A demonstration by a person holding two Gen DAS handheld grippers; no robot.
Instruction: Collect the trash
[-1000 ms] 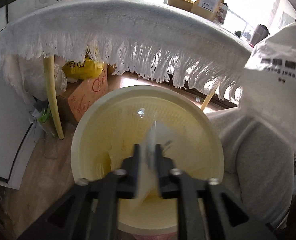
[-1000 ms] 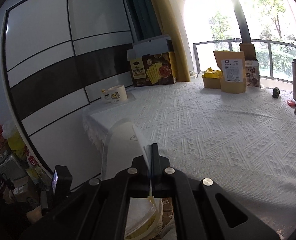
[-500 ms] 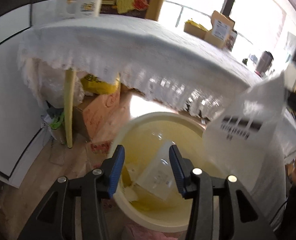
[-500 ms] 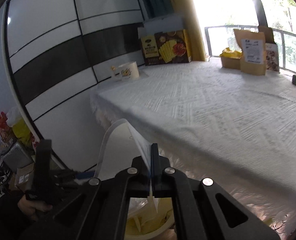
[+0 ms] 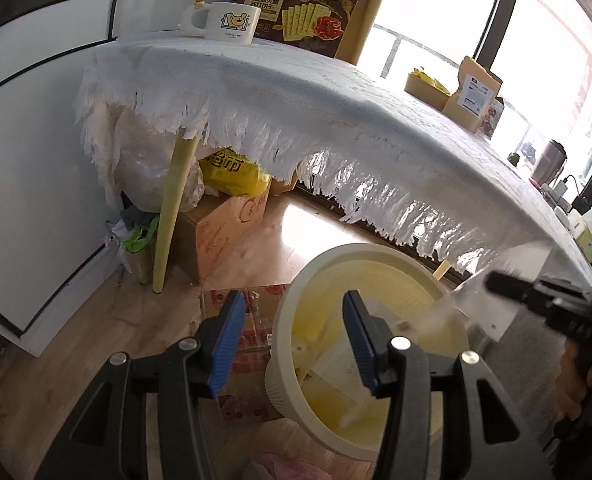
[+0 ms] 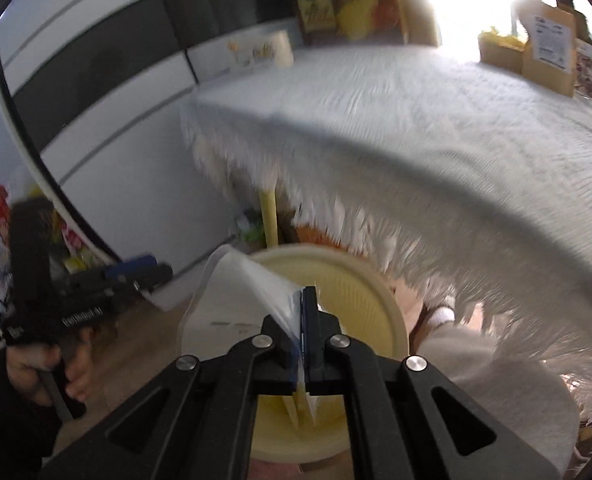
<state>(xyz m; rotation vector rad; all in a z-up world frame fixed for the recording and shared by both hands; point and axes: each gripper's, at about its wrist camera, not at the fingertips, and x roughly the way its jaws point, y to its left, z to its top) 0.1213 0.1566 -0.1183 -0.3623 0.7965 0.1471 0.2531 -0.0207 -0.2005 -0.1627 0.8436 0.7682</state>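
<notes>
A cream-yellow bin [image 5: 375,264] stands on the floor by the table's fringed edge. A clear plastic wrapper [image 5: 335,364] lies inside it. My left gripper [image 5: 294,296] hovers over the bin's left rim; its jaws are opening, with nothing held between the blue pads [image 5: 226,340]. In the right wrist view my right gripper [image 6: 305,292] is shut on a clear plastic bag [image 6: 240,280], right above the bin [image 6: 359,280]. The left gripper [image 6: 160,272] shows there at the left, held in a hand [image 6: 48,360]. The right gripper [image 5: 495,282] enters the left view from the right.
The table under a white fringed cloth [image 5: 335,100] overhangs the bin. On it stand a mug [image 5: 228,22], a cracker box [image 5: 303,12] and brown pouches [image 5: 471,92]. Under it are a yellow leg [image 5: 172,208], a cardboard box [image 5: 224,228] and a yellow bag [image 5: 232,168]. A person's grey trouser leg [image 6: 495,380] is right of the bin.
The left gripper let its clear wrapper drop into the bin, opened and drew back to the left. The right gripper came down from table height to just over the bin, still gripping its bag.
</notes>
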